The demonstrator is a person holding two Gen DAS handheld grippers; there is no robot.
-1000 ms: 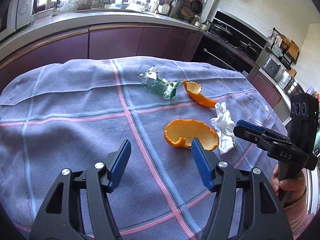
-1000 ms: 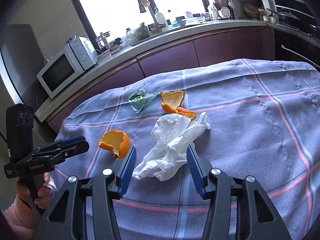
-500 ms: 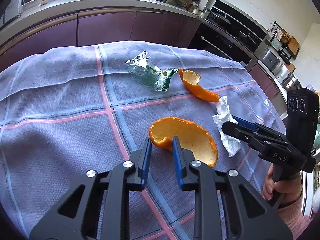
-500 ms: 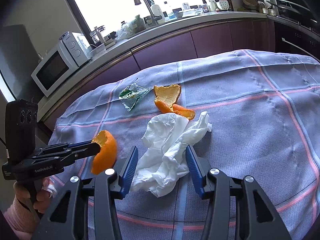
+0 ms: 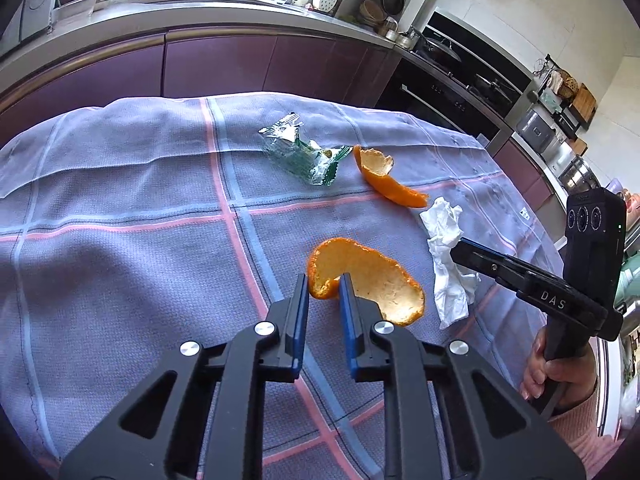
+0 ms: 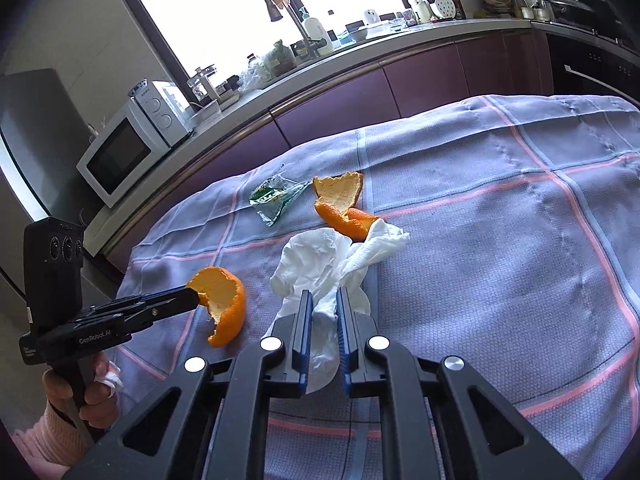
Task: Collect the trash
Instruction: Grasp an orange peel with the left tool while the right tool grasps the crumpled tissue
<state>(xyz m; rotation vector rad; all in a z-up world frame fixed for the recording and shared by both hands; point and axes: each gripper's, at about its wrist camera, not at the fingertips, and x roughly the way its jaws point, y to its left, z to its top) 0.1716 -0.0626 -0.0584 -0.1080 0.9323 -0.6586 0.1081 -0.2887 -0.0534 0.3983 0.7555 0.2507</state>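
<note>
The left gripper (image 5: 324, 286) pinches the big curled orange peel (image 5: 372, 276) by its rim — lifted. The right gripper (image 6: 320, 302) clamps the crumpled white paper tissue (image 6: 320, 264) on the checked lilac tablecloth (image 6: 500, 260).

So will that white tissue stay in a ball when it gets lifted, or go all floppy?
Probably floppy: the tissue is crumpled thin paper with loose folds trailing past the right gripper. It looks very light, so the free end will likely dangle and could tear if tugged.

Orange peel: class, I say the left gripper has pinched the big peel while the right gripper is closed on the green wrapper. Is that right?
One thing is wrong. The left gripper does pinch the big peel, but the right gripper is closed on the white tissue, not the green wrapper, which lies untouched on the cloth. The right wrist view shows it.
</note>
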